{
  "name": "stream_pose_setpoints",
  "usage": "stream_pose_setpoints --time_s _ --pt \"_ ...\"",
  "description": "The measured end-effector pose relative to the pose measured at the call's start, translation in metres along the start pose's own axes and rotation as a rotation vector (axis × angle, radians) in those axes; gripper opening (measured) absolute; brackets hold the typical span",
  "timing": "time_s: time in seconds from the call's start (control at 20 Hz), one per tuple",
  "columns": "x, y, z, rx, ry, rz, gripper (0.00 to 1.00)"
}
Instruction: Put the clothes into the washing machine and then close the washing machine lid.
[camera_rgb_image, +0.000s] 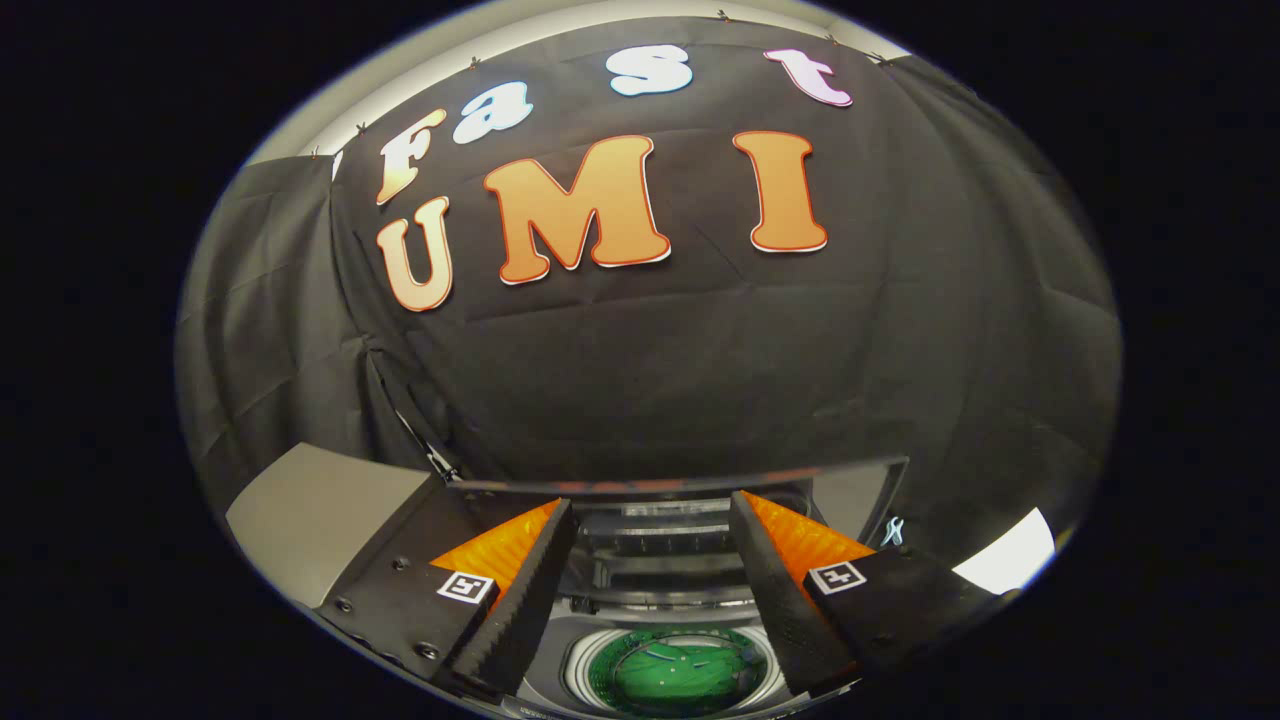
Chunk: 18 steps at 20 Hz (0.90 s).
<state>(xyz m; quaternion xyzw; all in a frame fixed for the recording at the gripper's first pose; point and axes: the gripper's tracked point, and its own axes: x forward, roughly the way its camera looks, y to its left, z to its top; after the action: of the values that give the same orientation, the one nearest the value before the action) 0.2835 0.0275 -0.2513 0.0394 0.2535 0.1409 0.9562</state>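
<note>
— Gripper (652, 540) first: what are its fingers at?

— Spread wide, with nothing between them. Both ridged black pads (525, 590) stand well apart, pointing forward over the washing machine (300, 510).

— And the clothes?

— A green garment (675, 672) lies down in the drum (580, 672), below and between the fingers. My guess is that the loading part is done, which would explain the empty grip.

— So why is the tool held there?

— The lid (700, 484) stands raised just ahead of the fingertips, its top edge crossing in front of them. The fingers look lined up to reach that edge and bring it down; that is a judgement, not something seen. They do not touch it yet.

— Surface and room?

— The machine's top is grey and smooth, sloping away to the left of the fingers. Beyond the lid hangs the booth's black cloth wall (650, 350), creased, with a pale strip of ceiling (330, 105) above it. A bright white patch (1005, 560) sits off to the right; I cannot tell what it is.
</note>
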Motion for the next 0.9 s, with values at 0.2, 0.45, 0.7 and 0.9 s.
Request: stream_pose_setpoints --time_s 0.2,0.45,0.7,0.9 --pt "0.047 -0.006 0.009 -0.020 0.026 -0.011 0.99" --pt "0.106 -0.008 -0.003 -0.073 0.097 -0.035 0.99" --pt "0.131 -0.012 -0.005 -0.105 0.091 -0.056 0.99" --pt "0.128 -0.009 -0.007 -0.105 0.088 -0.054 0.99"
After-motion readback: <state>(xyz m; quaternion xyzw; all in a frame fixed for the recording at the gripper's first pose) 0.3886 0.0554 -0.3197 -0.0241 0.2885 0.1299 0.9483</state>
